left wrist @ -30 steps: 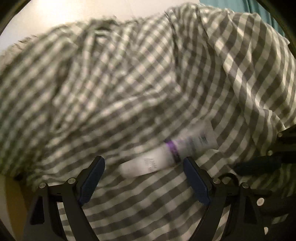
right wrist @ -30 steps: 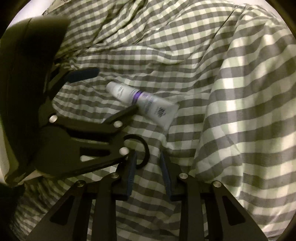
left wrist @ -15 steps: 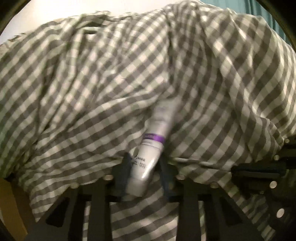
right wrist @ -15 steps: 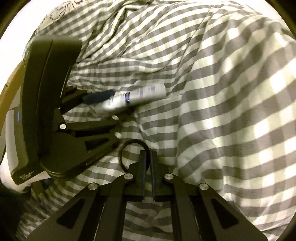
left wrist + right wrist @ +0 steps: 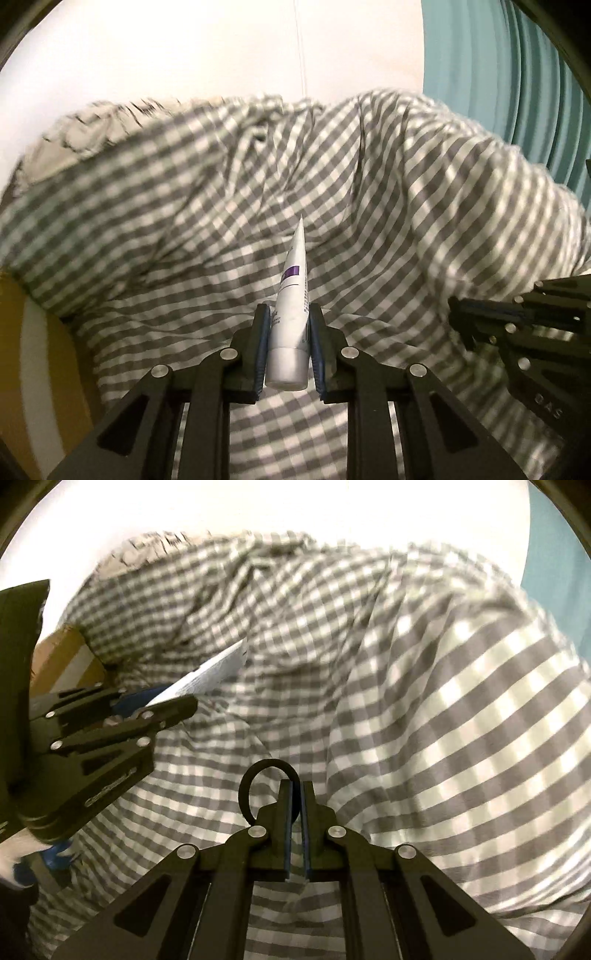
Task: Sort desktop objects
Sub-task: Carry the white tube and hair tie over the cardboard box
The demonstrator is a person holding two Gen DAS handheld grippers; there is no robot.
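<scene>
A white tube [image 5: 290, 332] with a purple band and a silver cap stands between the pads of my left gripper [image 5: 289, 308]. Its jaws are closing on it, cap toward the camera and flat end pointing away. It hangs clear of the grey-and-white checked cloth [image 5: 184, 221]. My right gripper [image 5: 296, 784] is shut on a thin black ring [image 5: 245, 786], whose loop sticks out to the left of the fingers. The right wrist view also shows the left gripper [image 5: 162, 709] at the left with the tube [image 5: 210, 672]. The right gripper [image 5: 458, 308] shows at the right edge of the left wrist view.
The rumpled checked cloth [image 5: 443, 720] fills most of both views, bulging high at the right. A white wall [image 5: 221, 55] and a teal curtain [image 5: 498, 74] stand behind it. A yellow-brown and white surface [image 5: 33, 332] shows at the left edge.
The left jaws closed around the tube that lay on the cloth and lifted it, turning it end-on. The right jaws shut on the black ring and rose too.
</scene>
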